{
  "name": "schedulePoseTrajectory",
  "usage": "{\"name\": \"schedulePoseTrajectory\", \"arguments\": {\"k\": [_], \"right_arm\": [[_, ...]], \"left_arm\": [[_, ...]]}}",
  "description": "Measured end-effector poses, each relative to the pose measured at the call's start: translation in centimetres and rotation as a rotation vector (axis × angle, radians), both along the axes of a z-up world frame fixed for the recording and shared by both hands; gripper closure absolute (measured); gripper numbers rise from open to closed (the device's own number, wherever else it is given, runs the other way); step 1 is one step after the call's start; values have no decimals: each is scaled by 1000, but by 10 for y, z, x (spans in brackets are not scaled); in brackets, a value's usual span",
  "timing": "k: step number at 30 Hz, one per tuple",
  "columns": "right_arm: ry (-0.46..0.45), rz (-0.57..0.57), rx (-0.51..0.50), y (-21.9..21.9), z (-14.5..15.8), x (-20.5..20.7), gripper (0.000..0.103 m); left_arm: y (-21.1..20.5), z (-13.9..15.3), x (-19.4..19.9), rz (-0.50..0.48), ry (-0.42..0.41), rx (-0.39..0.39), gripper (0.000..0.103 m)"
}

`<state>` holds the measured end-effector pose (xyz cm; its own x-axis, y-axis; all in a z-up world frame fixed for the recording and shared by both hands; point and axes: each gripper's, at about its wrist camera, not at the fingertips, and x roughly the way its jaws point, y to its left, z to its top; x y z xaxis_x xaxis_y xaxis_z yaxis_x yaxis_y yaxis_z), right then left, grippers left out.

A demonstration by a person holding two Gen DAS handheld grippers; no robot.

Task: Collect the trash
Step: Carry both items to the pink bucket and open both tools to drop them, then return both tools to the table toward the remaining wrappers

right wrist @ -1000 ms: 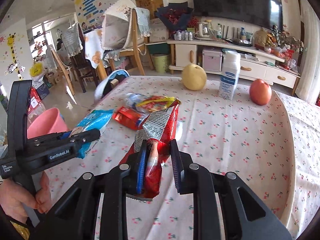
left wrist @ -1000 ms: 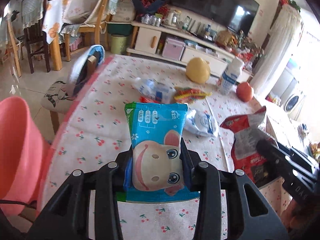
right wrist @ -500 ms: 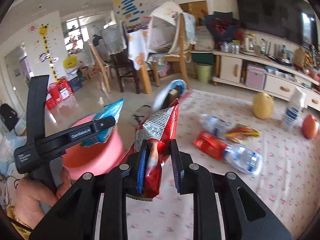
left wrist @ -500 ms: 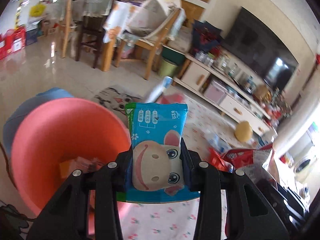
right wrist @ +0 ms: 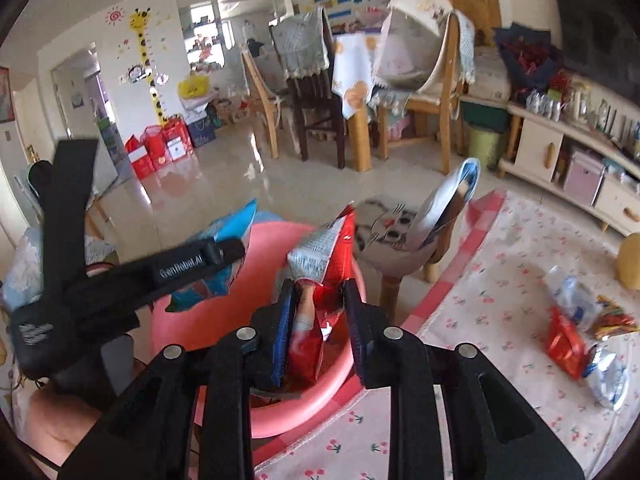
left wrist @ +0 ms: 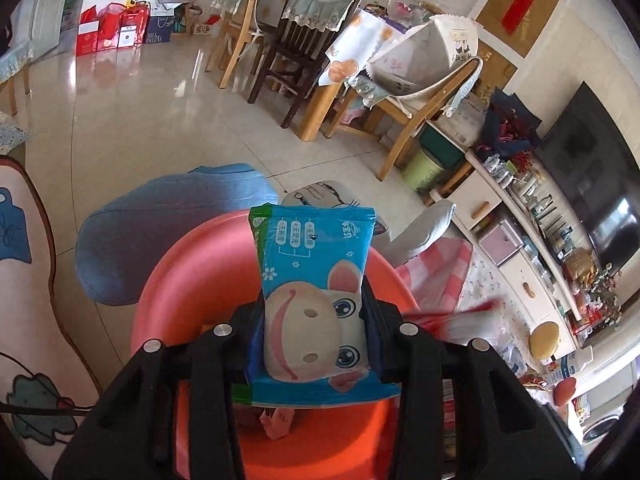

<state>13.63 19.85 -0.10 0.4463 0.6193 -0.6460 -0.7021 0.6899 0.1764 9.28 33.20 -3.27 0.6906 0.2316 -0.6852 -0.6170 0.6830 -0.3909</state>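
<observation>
The pink basin (right wrist: 256, 412) sat on the floor just off the table's pink-edged corner, and both grippers hung over it. The left gripper (left wrist: 314, 320) was clamped on a blue wet-wipe pack w/ a cartoon cow face (left wrist: 312, 280), its pads pressing both sides of the pack, which stood upright above the basin's mouth. The right gripper (right wrist: 316, 300) had a red snack wrapper (right wrist: 320, 272) betw. its fingers; its jaws were opening, the right pad already clear of the wrapper, which leaned on the left pad, so no squeeze anymore. The wrapper's tip pointed up over the basin's far rim. Inside the basin, a few scraps of paper showed under the wipe pack.

Round the basin: a blue cushion (left wrist: 168, 232) touching its far-left side, a small stool w/ a cat-face seat (right wrist: 396, 236) just beyond it, a blue-and-white bag leaning on that stool. To the basin's right, the table in a cherry-print cloth (right wrist: 500, 280), where more trash lay well apart from the basin: a red wrapper (right wrist: 564, 340), crumpled clear plastic (right wrist: 572, 300), a yellow-red wrapper (right wrist: 616, 320). A yellow pear (right wrist: 630, 260) farther back on the cloth. The left gripper's black body (right wrist: 120, 280) crossed in front of the basin's near-left rim in the right wrist view, hiding part of it. Beyond the basin, wooden chairs and a covered dining table.
</observation>
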Motion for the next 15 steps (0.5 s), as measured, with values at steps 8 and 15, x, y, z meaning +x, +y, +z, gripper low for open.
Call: {"name": "schedulePoseTrajectory", "arguments": {"k": [8,15], "right_arm": [[-24,-112,8,-49,-7,-10,19],[-95,-199,-80,-103,-10,-25,11]], "left_arm": [[-17,7,-2,17,-41,134,24],[-41,13,1,-43,-110,212,15]]}}
